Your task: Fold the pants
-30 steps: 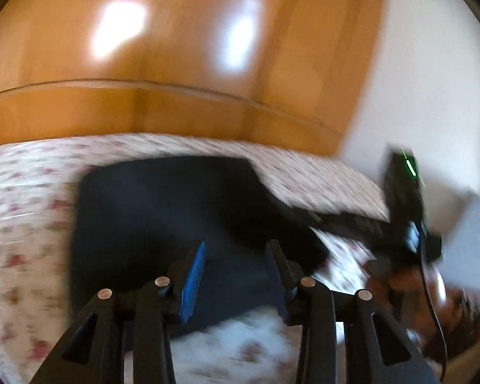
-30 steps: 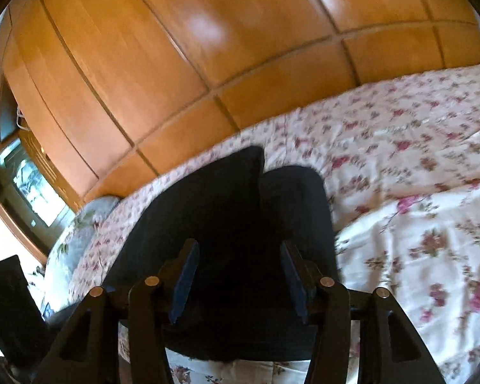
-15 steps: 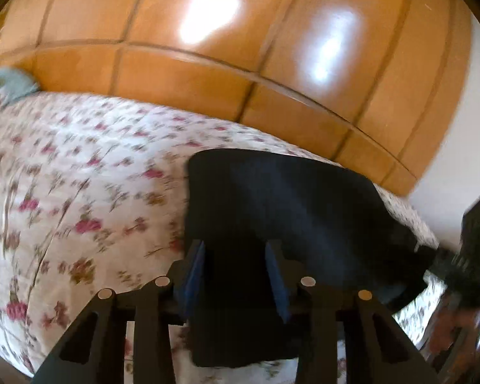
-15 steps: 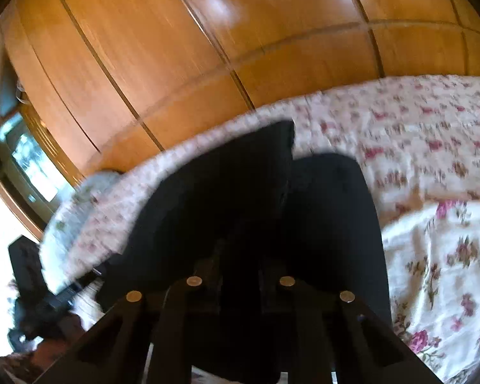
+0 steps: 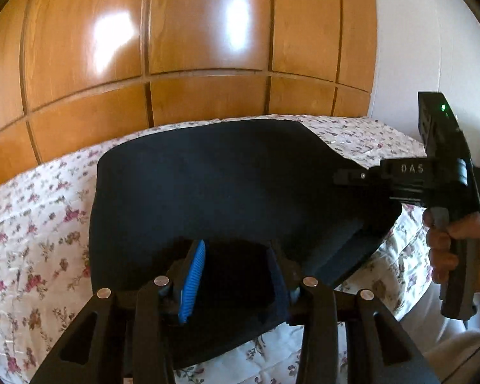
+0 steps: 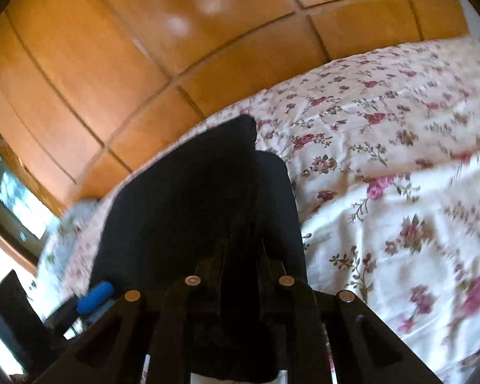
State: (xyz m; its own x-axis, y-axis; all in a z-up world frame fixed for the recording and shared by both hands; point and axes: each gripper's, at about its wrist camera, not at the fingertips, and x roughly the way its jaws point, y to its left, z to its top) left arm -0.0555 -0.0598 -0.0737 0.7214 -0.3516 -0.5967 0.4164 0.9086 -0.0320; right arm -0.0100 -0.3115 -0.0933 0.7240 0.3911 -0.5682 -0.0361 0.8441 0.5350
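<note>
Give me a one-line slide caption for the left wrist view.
Left tool astride the near edge of dark pants on a floral bedspread, jaws opening; right tool pinching the far corner.

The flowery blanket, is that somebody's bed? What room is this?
Most likely a bedroom. The dark pants lie on a bed with a flowery cover, and tall wooden wardrobe doors stand right behind it.

Bedroom, floral bedspread (image 6: 384,128), wooden wardrobe (image 5: 192,48)
</note>
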